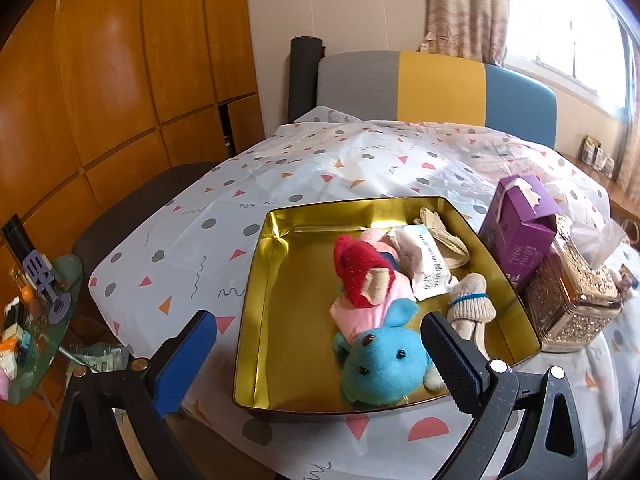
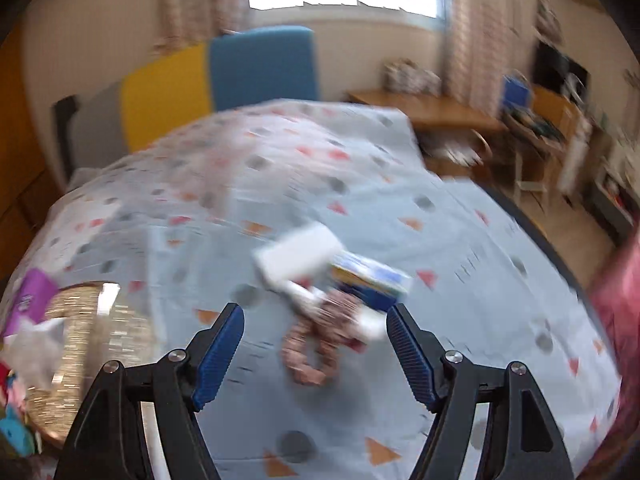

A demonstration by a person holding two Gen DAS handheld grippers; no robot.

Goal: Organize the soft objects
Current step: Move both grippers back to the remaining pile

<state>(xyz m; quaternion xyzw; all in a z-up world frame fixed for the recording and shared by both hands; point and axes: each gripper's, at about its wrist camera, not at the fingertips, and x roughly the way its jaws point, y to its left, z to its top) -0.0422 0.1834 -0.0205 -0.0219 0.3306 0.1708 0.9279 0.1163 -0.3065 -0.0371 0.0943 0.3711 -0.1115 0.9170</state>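
Note:
A gold tin tray (image 1: 256,288) lies on the patterned tablecloth. In it rest a blue plush mouse (image 1: 384,364), a pink cloth (image 1: 362,314), a red sock (image 1: 362,276), a white packet (image 1: 420,260) and a beige rolled sock (image 1: 470,300). My left gripper (image 1: 318,342) hovers open over the tray's near side, the mouse between its fingers untouched. My right gripper (image 2: 316,336) is open above a patterned scrunchie (image 2: 312,348) lying loose on the cloth, with nothing pressed by its pads. The right wrist view is blurred.
A purple box (image 1: 516,232) and a glittery gold box (image 1: 568,304) stand right of the tray. A white box (image 2: 298,254) and a blue-yellow packet (image 2: 372,280) lie beyond the scrunchie. A multicoloured headboard (image 1: 436,88) is at the back; a desk (image 2: 448,116) is far right.

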